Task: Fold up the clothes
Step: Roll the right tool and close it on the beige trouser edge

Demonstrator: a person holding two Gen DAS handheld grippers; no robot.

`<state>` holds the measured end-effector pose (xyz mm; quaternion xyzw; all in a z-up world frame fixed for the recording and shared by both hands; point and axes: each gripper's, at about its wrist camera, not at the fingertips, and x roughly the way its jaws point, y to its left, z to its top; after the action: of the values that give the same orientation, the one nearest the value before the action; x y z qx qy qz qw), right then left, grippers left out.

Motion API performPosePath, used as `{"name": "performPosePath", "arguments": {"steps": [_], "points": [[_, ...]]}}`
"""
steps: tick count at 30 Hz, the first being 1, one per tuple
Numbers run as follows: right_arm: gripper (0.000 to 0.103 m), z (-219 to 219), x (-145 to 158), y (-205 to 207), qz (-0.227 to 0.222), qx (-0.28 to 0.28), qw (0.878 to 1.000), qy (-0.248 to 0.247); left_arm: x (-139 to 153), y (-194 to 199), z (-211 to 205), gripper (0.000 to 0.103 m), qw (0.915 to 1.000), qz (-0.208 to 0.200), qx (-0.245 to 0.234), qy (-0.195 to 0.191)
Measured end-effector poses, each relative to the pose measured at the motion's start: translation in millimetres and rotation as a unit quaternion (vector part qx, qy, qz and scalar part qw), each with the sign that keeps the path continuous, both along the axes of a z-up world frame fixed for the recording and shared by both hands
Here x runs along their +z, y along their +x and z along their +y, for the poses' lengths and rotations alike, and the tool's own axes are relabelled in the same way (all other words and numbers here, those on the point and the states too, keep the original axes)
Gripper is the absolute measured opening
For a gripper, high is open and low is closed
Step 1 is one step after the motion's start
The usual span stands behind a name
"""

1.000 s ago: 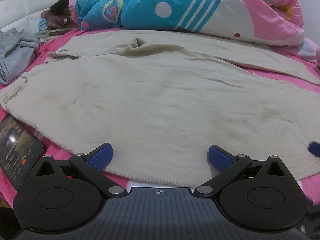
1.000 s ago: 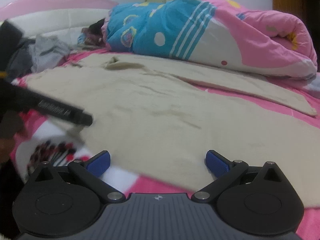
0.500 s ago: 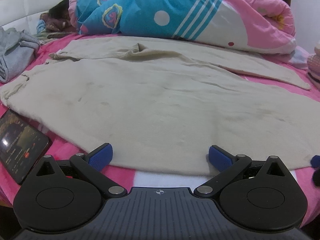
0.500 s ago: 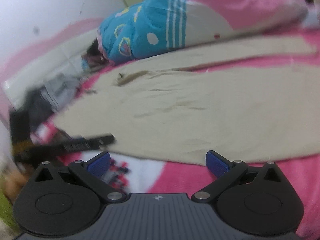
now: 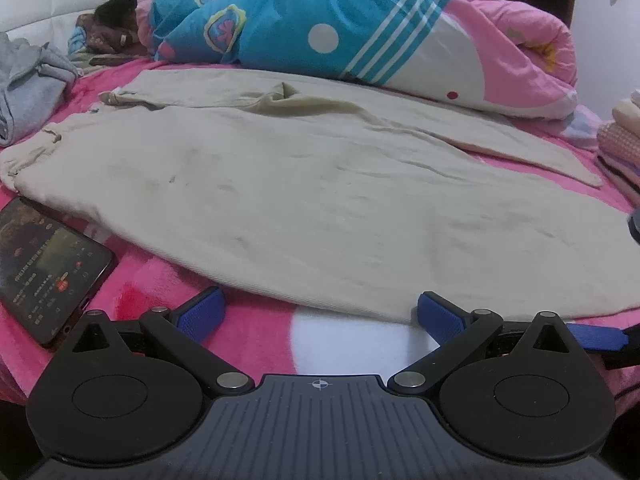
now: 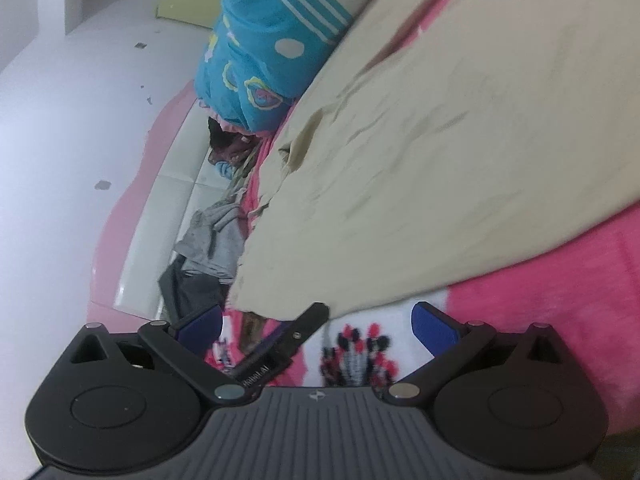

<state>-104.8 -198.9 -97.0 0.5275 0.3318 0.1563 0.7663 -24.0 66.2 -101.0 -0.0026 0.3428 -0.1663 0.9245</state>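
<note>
Beige garment (image 5: 320, 200) looks soft and floppy, so pinch its hem just ahead of the left gripper (image 5: 320, 314). Both it and the right gripper (image 6: 318, 326) are wide open, empty.

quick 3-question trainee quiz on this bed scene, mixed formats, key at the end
1. True or false: the left hand-held gripper is shut on the beige garment.
2. Multiple choice: what lies on the pink blanket left of the garment in the left wrist view? A) a book B) a phone C) a remote
3. Fill in: behind the garment lies a rolled blue and pink ____.

Key: 1 false, both the left and right hand-held gripper are open and hold nothing. 2 B. 3 quilt.
</note>
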Motion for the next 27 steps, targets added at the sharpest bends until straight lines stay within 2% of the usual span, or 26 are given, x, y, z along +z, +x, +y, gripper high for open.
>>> {"name": "performPosePath", "arguments": {"steps": [4, 11, 16, 18, 20, 23, 27], "points": [[0.101, 6, -5, 15, 0.012, -0.008, 1.000, 0.015, -2, 1, 1, 0.103, 1.0000, -0.003, -0.002, -0.005], [0.098, 16, -4, 31, 0.026, -0.027, 0.999, 0.012, -2, 4, 4, 0.103, 0.9998, 0.001, 0.000, -0.020], [0.083, 21, -8, 33, 0.047, -0.031, 0.998, 0.025, -2, 4, 7, 0.103, 0.9995, -0.001, 0.000, -0.031], [0.080, 23, -14, 34, 0.056, -0.026, 0.997, 0.049, -3, 4, 7, 0.103, 0.9995, -0.003, 0.000, -0.032], [0.076, 24, -15, 38, 0.062, -0.030, 0.996, 0.049, -3, 4, 6, 0.103, 0.9995, -0.004, 0.001, -0.031], [0.065, 24, -20, 45, 0.066, -0.046, 0.995, 0.054, -2, 3, 7, 0.103, 0.9994, -0.004, 0.001, -0.034], [0.046, 20, -32, 51, 0.066, -0.074, 0.991, 0.085, 2, 2, 16, 0.102, 0.9979, -0.005, 0.010, -0.063]]}}
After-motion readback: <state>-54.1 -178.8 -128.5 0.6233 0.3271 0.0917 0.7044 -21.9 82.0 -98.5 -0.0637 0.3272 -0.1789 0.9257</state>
